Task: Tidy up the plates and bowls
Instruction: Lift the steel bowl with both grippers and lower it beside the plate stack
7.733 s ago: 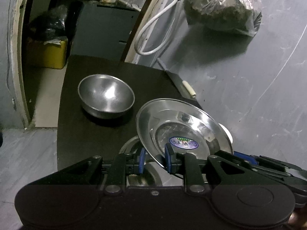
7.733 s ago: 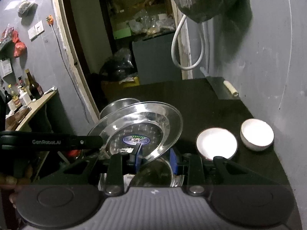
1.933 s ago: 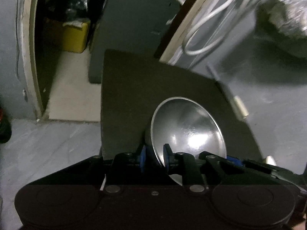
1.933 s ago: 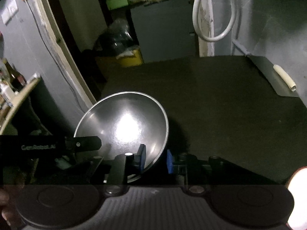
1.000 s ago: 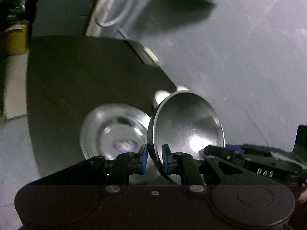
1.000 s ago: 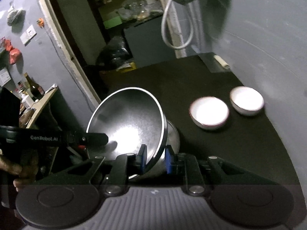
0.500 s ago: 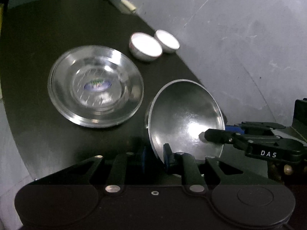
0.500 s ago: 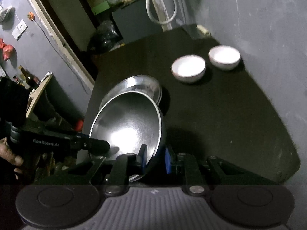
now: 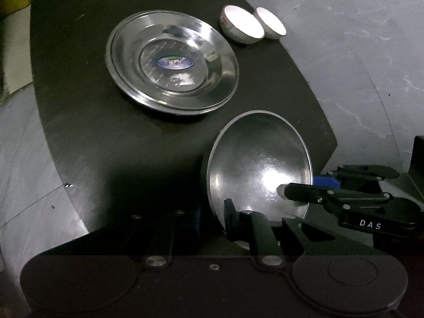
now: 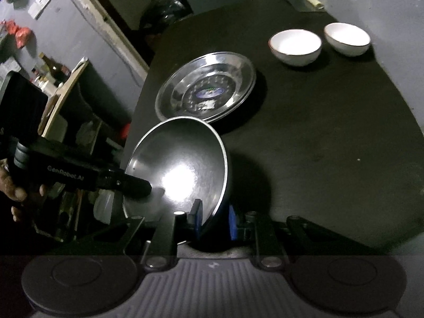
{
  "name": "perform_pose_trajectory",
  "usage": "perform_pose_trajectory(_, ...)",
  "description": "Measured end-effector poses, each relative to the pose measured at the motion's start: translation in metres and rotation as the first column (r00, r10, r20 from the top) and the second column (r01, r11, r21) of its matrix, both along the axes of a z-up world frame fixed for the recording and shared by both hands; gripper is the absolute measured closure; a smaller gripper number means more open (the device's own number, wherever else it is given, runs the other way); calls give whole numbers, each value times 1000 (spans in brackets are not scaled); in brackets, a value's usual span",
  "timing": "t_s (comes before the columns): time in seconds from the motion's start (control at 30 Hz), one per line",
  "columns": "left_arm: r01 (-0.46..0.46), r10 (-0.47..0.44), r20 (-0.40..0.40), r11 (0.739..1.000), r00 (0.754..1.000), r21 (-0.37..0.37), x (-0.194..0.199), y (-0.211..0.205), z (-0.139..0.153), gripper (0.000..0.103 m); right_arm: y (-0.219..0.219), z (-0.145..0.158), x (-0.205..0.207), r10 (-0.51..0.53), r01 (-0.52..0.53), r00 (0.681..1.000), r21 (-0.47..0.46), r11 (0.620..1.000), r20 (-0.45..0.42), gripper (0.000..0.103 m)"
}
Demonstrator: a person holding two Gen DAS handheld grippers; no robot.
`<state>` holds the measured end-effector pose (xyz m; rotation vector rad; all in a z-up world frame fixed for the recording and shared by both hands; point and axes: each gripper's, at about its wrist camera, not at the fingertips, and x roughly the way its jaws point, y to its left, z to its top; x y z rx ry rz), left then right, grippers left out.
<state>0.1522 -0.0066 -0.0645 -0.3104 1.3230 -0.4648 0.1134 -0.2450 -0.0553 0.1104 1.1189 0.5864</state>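
Both grippers are pinching one steel bowl (image 9: 258, 164) by its rim, from opposite sides, and are holding it tilted above the near part of the dark table (image 9: 87, 122). The left gripper (image 9: 212, 218) is clenching the near-left stretch of the rim between its blue pads, while the right gripper (image 10: 213, 221) is gripping the opposite stretch, one pad inside the bowl and one outside. In the left wrist view the right gripper is reaching in from the right, its finger lying across the bowl's shiny inside; in the right wrist view the left gripper is coming in from the left, with a hand (image 10: 16, 188) wrapping its handle. Whether the bowl's underside is touching the table is not clear.

Further in, near the middle of the table and toward its left edge, steel plates (image 9: 172, 63) are sitting stacked, the top one showing a blue oval sticker (image 9: 173, 62) at its centre. Beyond them, along the table's right edge by the grey wall (image 9: 357, 39), two small white bowls (image 10: 295, 43) are standing side by side, close together. At the far right corner of the table a flat grey item (image 10: 304, 2) is lying, too small to identify.
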Motion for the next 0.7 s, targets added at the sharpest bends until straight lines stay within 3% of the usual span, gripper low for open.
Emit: perform_pose_trajectory(0.7, -71, 74, -84, 997, 994, 38, 0, 13, -9, 86, 22, -14, 13, 82, -84, 995, -32, 996, -65, 80)
